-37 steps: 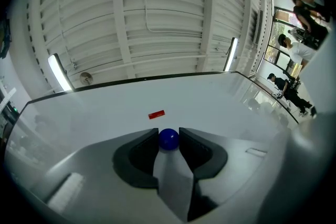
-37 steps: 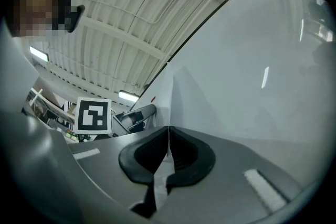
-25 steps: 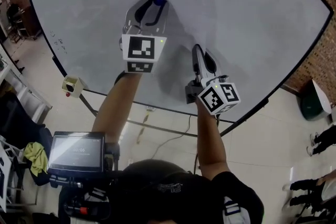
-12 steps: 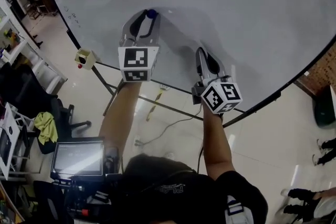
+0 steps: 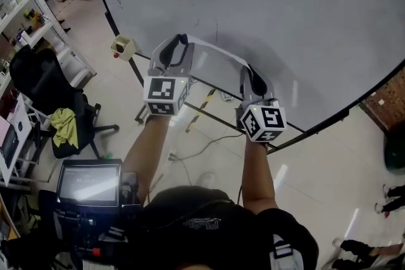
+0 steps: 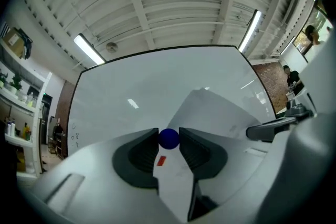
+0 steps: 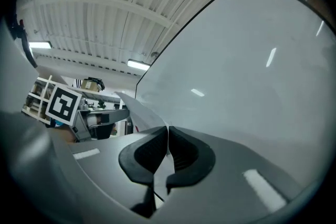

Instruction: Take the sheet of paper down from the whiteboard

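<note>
The sheet of paper point(image 5: 212, 63) is off the whiteboard point(image 5: 304, 9), stretched left to right between my hands: my left gripper point(image 5: 180, 44) has its jaws clamped on the blue magnet point(image 6: 169, 138) and the sheet's left end, and my right gripper point(image 5: 250, 76) has its jaws shut on the right edge

Grey left tongs point(image 5: 182, 41) and right tongs point(image 5: 249, 69) bear black-and-white marker cubes point(image 5: 166, 90); black short sleeves point(image 5: 288, 236).

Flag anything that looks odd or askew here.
The sheet of paper bows between the grippers, off the whiteboard. Oddly, the left gripper clamps a blue magnet along with the sheet's end, not bare paper; the right gripper pinches the opposite edge. No tear shows.
</note>
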A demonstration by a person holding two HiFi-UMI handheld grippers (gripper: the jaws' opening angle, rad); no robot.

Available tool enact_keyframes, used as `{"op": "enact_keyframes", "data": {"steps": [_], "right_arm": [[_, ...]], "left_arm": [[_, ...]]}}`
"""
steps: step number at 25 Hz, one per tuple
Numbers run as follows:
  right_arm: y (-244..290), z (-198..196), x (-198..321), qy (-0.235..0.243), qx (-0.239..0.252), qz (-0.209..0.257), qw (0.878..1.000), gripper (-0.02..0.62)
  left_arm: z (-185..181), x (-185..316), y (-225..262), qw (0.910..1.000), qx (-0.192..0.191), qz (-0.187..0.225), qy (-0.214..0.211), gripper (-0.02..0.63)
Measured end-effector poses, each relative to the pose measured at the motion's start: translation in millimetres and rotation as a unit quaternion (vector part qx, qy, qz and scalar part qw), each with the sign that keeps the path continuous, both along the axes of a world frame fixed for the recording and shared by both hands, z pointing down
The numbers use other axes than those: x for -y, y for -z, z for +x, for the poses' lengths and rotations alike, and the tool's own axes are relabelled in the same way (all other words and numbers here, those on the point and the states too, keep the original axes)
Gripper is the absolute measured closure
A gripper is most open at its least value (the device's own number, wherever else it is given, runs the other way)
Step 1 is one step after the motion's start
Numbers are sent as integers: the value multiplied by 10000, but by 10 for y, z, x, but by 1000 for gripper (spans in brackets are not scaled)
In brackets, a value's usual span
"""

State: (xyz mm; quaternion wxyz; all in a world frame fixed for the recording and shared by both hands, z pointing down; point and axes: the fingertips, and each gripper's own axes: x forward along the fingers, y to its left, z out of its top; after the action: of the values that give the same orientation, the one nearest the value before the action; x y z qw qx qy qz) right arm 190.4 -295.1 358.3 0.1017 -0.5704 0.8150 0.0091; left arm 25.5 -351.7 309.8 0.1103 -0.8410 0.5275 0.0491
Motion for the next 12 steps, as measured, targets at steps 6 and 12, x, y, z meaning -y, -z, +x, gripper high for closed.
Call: {"op": "enact_keyframes", "data": {"steps": [6, 12], "right_arm": [[-255, -242, -392, -255, -117, -136, 9995, 581], [-296, -502, -1057, -445, -388, -163, 9981, 581]], "left_arm": [[-352, -421, -493, 9994, 57, -259, -242, 482], [-538, -1028, -636, 9983, -12, -331, -473, 482]]}}
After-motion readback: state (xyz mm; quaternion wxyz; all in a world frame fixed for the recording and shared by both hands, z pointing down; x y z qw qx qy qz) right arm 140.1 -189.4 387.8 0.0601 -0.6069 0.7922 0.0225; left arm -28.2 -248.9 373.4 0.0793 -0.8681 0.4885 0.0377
